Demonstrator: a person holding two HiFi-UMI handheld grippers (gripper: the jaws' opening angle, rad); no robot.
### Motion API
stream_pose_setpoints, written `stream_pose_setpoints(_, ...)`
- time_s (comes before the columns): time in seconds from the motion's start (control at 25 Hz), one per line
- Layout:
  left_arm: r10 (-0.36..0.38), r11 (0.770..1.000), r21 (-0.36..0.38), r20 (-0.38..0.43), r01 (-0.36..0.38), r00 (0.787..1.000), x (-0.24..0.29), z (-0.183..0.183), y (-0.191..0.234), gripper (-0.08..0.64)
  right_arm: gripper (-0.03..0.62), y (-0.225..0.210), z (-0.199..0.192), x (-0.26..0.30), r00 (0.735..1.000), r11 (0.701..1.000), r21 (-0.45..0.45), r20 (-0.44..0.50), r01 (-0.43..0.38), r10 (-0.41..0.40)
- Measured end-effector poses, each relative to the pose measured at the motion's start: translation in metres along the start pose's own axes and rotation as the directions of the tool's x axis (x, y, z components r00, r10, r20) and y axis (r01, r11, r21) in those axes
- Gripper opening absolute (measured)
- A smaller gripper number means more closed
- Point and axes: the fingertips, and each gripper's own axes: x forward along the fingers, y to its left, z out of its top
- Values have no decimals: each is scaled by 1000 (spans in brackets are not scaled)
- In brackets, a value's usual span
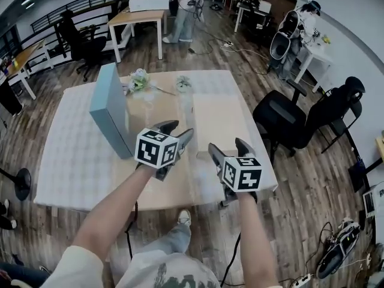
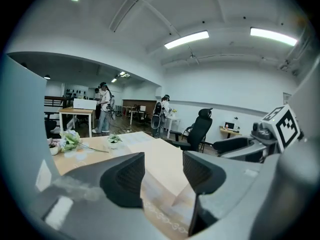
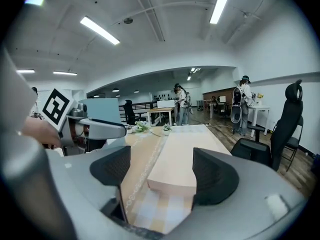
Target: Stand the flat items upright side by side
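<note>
Fingers (image 3: 215, 176) of the right gripper (image 3: 162, 166) are hanging spread and empty, just short of the flat box (image 3: 182, 156), its long axis running away; left gripper (image 2: 164, 171) gaping too.

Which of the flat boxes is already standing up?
The blue-grey box on the left side of the table stands upright on its edge. The beige box to its right lies flat.

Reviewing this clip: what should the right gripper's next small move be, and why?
Probably ease the right gripper forward so its open jaws straddle the near end of the beige flat box. That box lies flat just ahead of it, while the blue box already stands upright.
</note>
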Motion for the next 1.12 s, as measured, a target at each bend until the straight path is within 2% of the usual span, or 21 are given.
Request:
stream_pose_setpoints(0.28, -15, 998, -59, -62, 11, 998, 80, 8, 40, 245, 391, -71, 20, 50, 999, 1000, 25, -53, -6, 7)
stream_pose_setpoints(0.44, -26, 992, -123, -109, 12, 994, 125, 0, 67, 245, 391, -107, 21, 91, 994, 999, 48, -110, -16, 22)
stream_pose_setpoints(0.68, -43, 968, -250, -147, 4, 988, 173, -27, 98, 258, 391, -151, 9, 145, 978, 997, 72, -201, -33, 47)
stream_pose_setpoints(0.88, -59, 942, -337, -156, 3, 986, 194, -45, 111, 258, 391, -175, -1, 175, 961, 993, 102, -265, -57, 82)
stream_pose_setpoints(1.12, -58, 924, -381, -167, -10, 984, 212, -54, 119, 258, 391, -201, -10, 203, 939, 985, 140, -311, -104, 144)
